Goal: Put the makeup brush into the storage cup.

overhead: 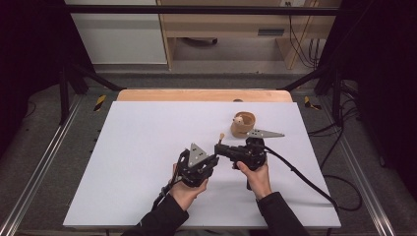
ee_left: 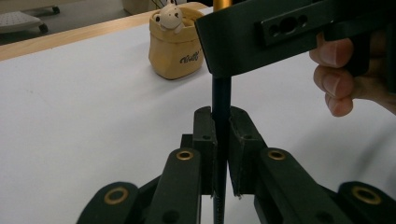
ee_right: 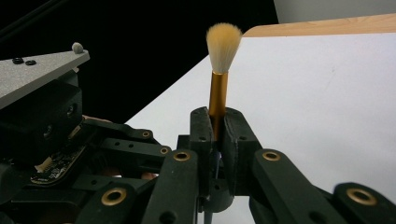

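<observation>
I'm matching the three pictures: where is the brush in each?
High view: brush mid-table, left of the holder.
Left gripper view: dark handle centre, between the left tool pads.
Right gripper view: bristles top centre, above the right tool.
Shared landmark: white table.

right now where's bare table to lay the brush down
Free: the white table is bare left of the left gripper out to its edge, and along the far strip left of the tan pot. Crowded: the patch between the pot and the right gripper, where both grippers clamp the brush.
</observation>
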Demonstrator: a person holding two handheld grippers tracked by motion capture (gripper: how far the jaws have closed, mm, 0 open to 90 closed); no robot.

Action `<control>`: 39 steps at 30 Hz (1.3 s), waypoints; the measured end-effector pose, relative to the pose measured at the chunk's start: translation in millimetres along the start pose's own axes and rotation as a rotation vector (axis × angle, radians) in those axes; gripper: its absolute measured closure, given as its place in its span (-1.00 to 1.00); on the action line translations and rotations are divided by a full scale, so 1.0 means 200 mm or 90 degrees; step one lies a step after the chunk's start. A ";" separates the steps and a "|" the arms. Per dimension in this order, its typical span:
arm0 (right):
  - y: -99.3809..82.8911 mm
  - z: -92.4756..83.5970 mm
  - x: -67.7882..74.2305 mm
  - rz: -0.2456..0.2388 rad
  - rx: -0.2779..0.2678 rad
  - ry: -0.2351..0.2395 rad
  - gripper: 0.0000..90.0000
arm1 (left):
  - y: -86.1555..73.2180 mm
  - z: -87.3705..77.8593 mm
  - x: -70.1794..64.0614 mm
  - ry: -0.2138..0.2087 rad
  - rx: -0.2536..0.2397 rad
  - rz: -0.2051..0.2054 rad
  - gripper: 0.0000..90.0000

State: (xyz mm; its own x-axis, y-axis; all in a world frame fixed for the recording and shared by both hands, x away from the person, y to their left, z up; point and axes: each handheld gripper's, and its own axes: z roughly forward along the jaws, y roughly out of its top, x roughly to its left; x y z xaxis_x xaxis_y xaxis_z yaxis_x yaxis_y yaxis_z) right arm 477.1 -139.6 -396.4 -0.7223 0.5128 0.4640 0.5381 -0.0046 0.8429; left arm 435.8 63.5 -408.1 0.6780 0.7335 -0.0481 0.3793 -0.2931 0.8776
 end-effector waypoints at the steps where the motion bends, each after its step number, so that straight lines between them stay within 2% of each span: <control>1: 0.00 0.00 0.00 -0.001 0.000 -0.002 0.86 | 0.00 0.00 0.00 -0.003 -0.002 0.003 0.78; 4: 0.00 -0.01 0.00 -0.012 -0.003 -0.011 0.86 | 0.00 -0.02 0.00 0.007 -0.010 0.032 0.66; 6: 0.01 -0.01 0.00 -0.021 -0.004 -0.025 0.86 | -0.01 -0.03 0.01 -0.005 -0.012 0.034 0.59; 8: 0.01 -0.02 0.00 -0.029 -0.006 -0.032 0.86 | -0.02 -0.05 0.02 0.001 -0.013 0.040 0.52; 14: 0.02 -0.05 -0.01 -0.052 -0.016 -0.062 0.86 | -0.04 -0.09 0.10 -0.031 -0.013 0.038 0.27; 18: 0.02 -0.06 -0.01 -0.060 -0.018 -0.077 0.86 | -0.05 -0.13 0.15 -0.039 -0.020 0.037 0.07; 23: 0.03 -0.08 -0.01 -0.073 -0.021 -0.092 0.86 | -0.06 -0.17 0.19 -0.030 -0.028 0.046 -0.16; 27: 0.04 -0.10 -0.02 -0.080 -0.026 -0.106 0.86 | -0.07 -0.21 0.24 -0.029 -0.032 0.038 -0.37; 31: 0.05 -0.13 -0.03 -0.077 -0.036 -0.117 0.86 | -0.08 -0.25 0.28 -0.018 -0.032 0.040 -0.52; 34: 0.05 -0.15 -0.04 -0.078 -0.043 -0.123 0.86 | -0.10 -0.27 0.32 -0.020 -0.029 0.039 -0.60; 39: 0.06 -0.18 -0.05 -0.086 -0.048 -0.136 0.86 | -0.12 -0.32 0.37 -0.006 -0.036 0.034 -0.70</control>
State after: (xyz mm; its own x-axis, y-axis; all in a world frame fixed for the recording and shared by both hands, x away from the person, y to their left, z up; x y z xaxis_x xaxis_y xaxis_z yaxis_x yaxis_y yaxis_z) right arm 475.8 -176.9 -380.9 -0.6726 0.6831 0.2845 0.4032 0.0160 0.9150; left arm 436.9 164.7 -401.9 0.7023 0.7119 -0.0056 0.3069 -0.2957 0.9046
